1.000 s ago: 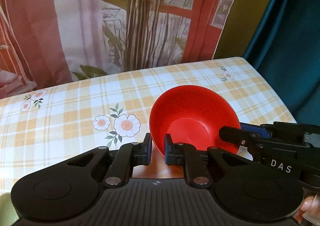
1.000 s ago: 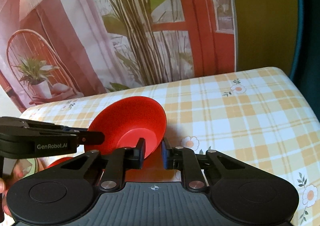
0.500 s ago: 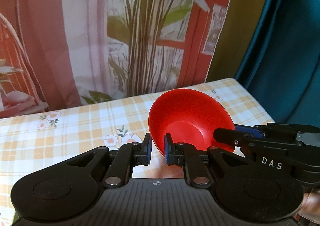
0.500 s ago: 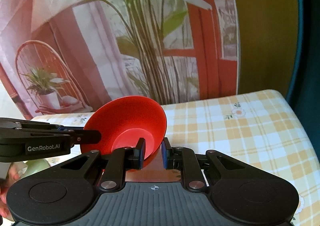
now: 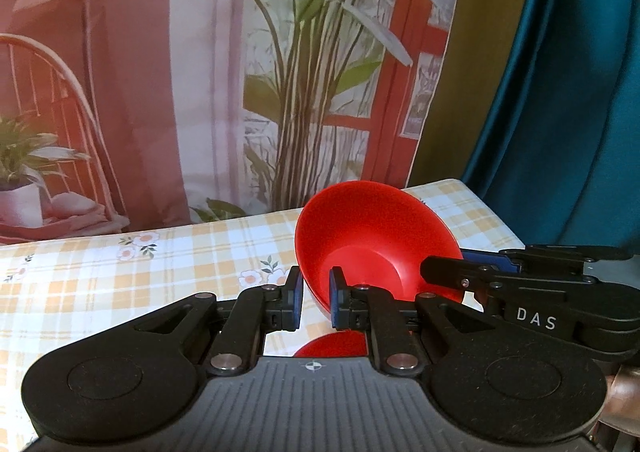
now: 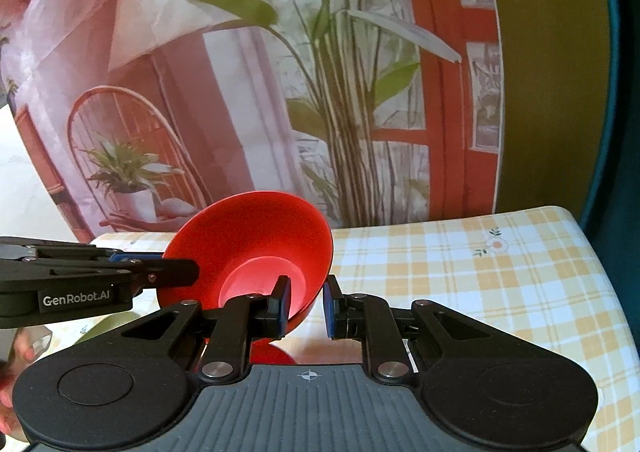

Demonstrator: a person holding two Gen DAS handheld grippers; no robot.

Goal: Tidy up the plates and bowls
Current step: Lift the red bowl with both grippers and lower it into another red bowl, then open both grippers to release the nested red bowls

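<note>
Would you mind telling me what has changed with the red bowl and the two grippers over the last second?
The red bowl, gripped at opposite sides of its rim by the left gripper and the right gripper, has been lifted off the checked tablecloth; a second red dish now shows beneath it. Both grips are unchanged, and the bowl stays tilted.

A domestic setting, arranged for a household recording. The counter [image 6: 500,284] wears a yellow-and-white checked cloth with printed flowers. Behind it hangs a printed backdrop [image 5: 200,92] depicting a plant, a red window frame and a wicker chair; a teal curtain [image 5: 560,92] hangs at the right. A red bowl [image 5: 372,240] indicates tableware.
</note>
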